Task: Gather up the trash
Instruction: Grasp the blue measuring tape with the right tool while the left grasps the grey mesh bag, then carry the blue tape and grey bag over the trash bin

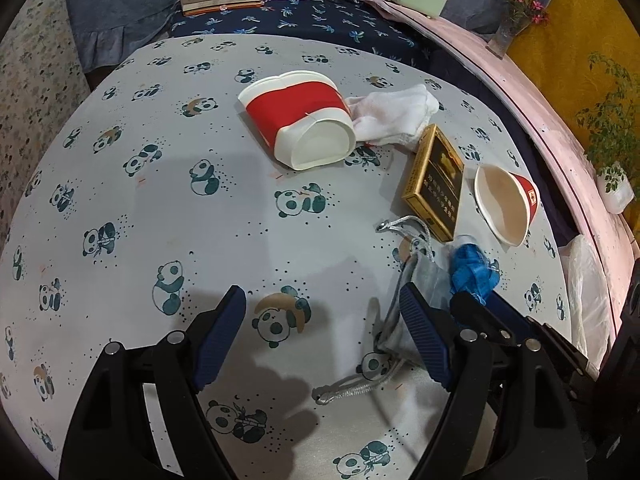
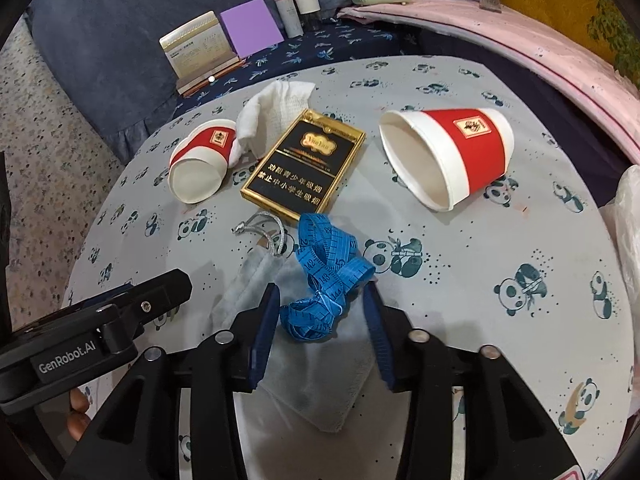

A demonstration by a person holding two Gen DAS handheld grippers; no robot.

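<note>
Hidden: the pouch lies partly under the tape and behind the right claw's fingers; its lower edge runs out of the right wrist view. In the left wrist view the right claw's black body covers the lower part of the tape.
Cut off: a clear plastic bag shows only at the counter's right edge; fingertips of the person's hand peep from under the left claw's body at lower left.
Hard to make out: whether the right pads touch the tape cannot be told.
Left claw: spread wide over bare cloth of the counter, nothing between its fingers; the pouch's cord lies just beside its right finger.
Right claw: half closed, fingers set either side of the blue tape, which sits bunched on the grey pouch.
Cups: near cup on its side, mouth toward the camera, well beyond the right claw and to its right; far cup on its side to the left.
Box: flat between the cups, just beyond the tape.
Tissue: crumpled, touching the far cup and the box's far corner.
</note>
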